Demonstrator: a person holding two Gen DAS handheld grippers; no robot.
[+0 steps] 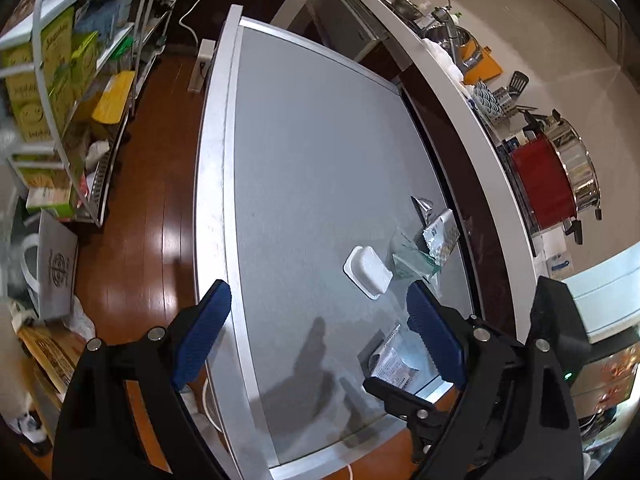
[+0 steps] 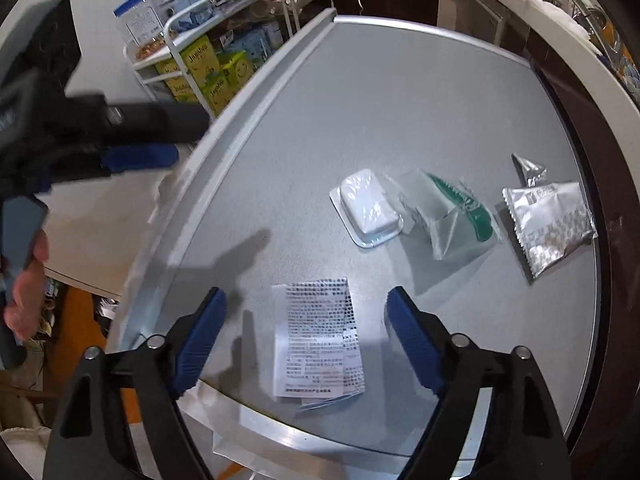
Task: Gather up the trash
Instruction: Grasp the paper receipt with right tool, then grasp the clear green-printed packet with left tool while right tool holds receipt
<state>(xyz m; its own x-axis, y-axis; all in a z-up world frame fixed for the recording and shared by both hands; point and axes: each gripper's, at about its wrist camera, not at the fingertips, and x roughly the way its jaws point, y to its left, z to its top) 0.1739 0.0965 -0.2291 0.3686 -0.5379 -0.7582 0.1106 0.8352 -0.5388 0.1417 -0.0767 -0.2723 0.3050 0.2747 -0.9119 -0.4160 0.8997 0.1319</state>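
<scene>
Trash lies on a grey table (image 2: pixel 400 92): a printed receipt (image 2: pixel 318 340), a white plastic tub (image 2: pixel 370 210), a clear wrapper with green print (image 2: pixel 448 216), a silver foil pouch (image 2: pixel 548 224) and a small torn foil piece (image 2: pixel 528 168). My right gripper (image 2: pixel 306 332) is open and empty, jaws either side of the receipt, above it. My left gripper (image 1: pixel 320 328) is open and empty over the table's near edge, short of the tub (image 1: pixel 368 270), wrapper (image 1: pixel 412 258) and pouch (image 1: pixel 440 236). The left gripper also shows at the left of the right wrist view (image 2: pixel 140 158).
A wire rack with green boxes (image 1: pixel 52 92) stands left of the table over a wooden floor (image 1: pixel 152 208). A white counter (image 1: pixel 460 92) with pots and dishes runs along the table's far side. Bags (image 1: pixel 48 272) sit on the floor.
</scene>
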